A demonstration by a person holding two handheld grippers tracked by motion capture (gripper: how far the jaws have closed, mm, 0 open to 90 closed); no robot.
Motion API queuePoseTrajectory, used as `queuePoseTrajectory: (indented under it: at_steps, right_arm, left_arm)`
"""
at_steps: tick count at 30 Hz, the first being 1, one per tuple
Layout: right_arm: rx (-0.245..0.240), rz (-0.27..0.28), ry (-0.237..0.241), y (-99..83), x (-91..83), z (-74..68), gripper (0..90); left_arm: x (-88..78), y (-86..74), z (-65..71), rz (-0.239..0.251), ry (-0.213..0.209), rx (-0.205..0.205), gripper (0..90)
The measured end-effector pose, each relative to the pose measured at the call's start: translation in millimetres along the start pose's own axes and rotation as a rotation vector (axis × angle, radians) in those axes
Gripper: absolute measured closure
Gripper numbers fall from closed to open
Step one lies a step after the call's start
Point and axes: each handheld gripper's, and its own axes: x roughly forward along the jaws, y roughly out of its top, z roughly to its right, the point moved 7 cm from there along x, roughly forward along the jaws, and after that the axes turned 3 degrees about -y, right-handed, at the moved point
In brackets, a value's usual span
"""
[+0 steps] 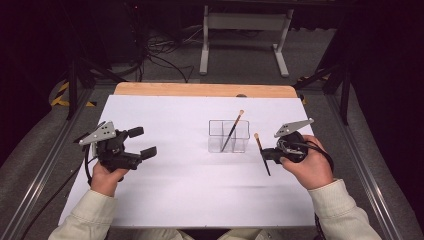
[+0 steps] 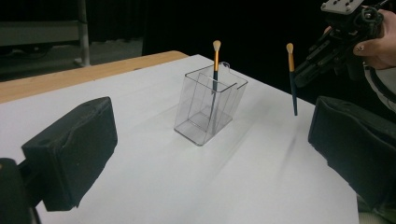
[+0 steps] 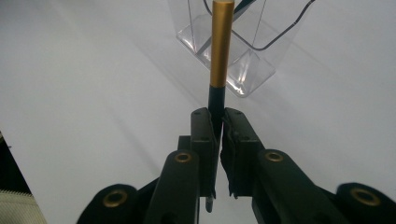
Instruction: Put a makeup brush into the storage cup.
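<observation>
A clear plastic holder (image 1: 229, 136) (image 2: 210, 103) (image 3: 236, 44) stands on the white table (image 1: 190, 185), right of centre. One makeup brush (image 1: 231, 132) (image 2: 215, 70) leans inside it, bristles up. My right gripper (image 1: 266, 154) (image 3: 219, 122) is shut on a second brush (image 1: 262, 154) (image 2: 292, 77) (image 3: 219, 56) with a dark handle and gold ferrule, held clear of the table just right of the holder. My left gripper (image 1: 142, 142) rests at the table's left, open with nothing between its pads (image 2: 74, 151).
A wooden strip (image 1: 205, 90) runs along the table's far edge. Beyond it are a white metal frame (image 1: 245, 30) and cables on the floor. Metal rails flank the table on both sides.
</observation>
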Motion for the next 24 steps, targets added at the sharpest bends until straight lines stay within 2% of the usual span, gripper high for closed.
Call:
queuePoseTrajectory:
  at_steps: [8,10,12,13,18,19,24]
  right_arm:
    - [-0.006,0.096,0.002,5.6,-8.6,1.0,83.4]
    - [-0.011,0.136,-0.005,8.4,-12.2,1.5,83.4]
    - [-0.011,0.146,-0.005,9.2,-13.3,1.5,83.4]
    - [-0.019,0.191,-0.011,12.2,-16.6,2.3,83.4]
    - [-0.029,0.239,-0.015,15.2,-19.9,2.6,83.4]
    - [-0.035,0.260,-0.015,16.5,-21.6,2.3,83.4]
    - [-0.043,0.297,-0.025,19.6,-25.1,3.3,83.4]
  left_arm:
    - [0.5,-0.7,-0.4,0.004,0.000,0.003,2.1]
    - [0.6,-0.7,-0.4,0.007,-0.001,0.005,2.0]
    - [0.4,-0.7,-0.3,0.010,-0.004,0.011,1.9]
    - [0.3,-0.4,-0.1,0.016,-0.006,0.018,1.8]
    - [-0.4,0.6,1.2,0.037,-0.012,0.044,1.6]
    - [-0.5,0.8,1.5,0.042,-0.011,0.045,1.6]
    - [-0.6,1.0,1.0,0.045,-0.010,0.053,1.5]
